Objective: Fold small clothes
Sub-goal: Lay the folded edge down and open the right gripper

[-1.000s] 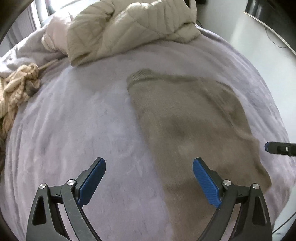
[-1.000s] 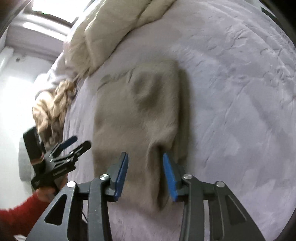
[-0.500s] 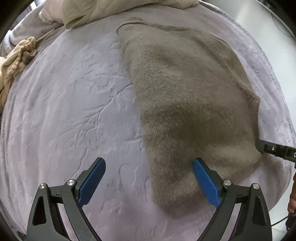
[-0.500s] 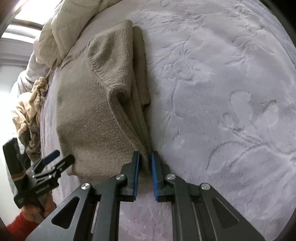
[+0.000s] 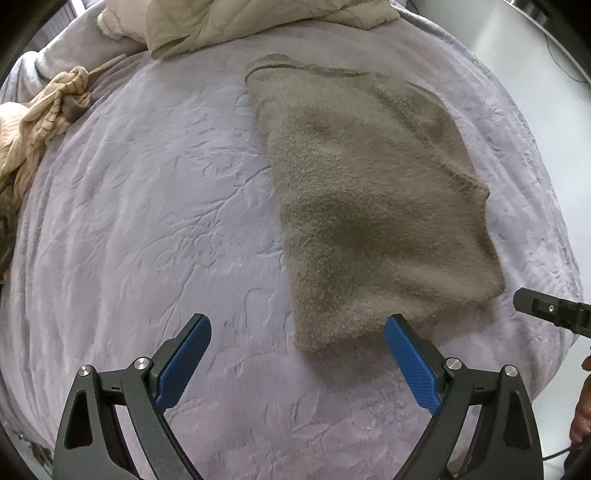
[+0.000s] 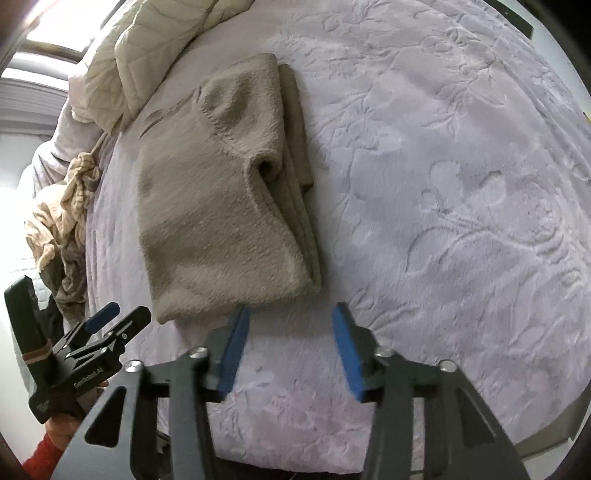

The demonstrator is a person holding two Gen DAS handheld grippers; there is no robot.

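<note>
A fuzzy taupe knitted sweater (image 5: 369, 199) lies folded lengthwise on the lilac bedspread (image 5: 147, 221), its stacked layers showing along the right side in the right wrist view (image 6: 221, 206). My left gripper (image 5: 295, 354) is open just short of the sweater's near left corner, nothing between its blue pads. My right gripper (image 6: 290, 347) is open too, a little back from the sweater's near right corner and not touching it. The right gripper's tip (image 5: 546, 310) shows at the right edge of the left wrist view. The left gripper (image 6: 99, 332) appears at lower left in the right wrist view.
A cream quilted jacket (image 5: 258, 22) lies at the far end of the bed. A bundle of beige striped cloth (image 5: 40, 122) sits at the far left. The bedspread (image 6: 461, 184) stretches bare to the right of the sweater. The bed's edge is near both grippers.
My right gripper was shut on the sweater's near right edge half a second ago; it has let go, opened and drawn back. The left gripper stayed open and pulled back slightly.
</note>
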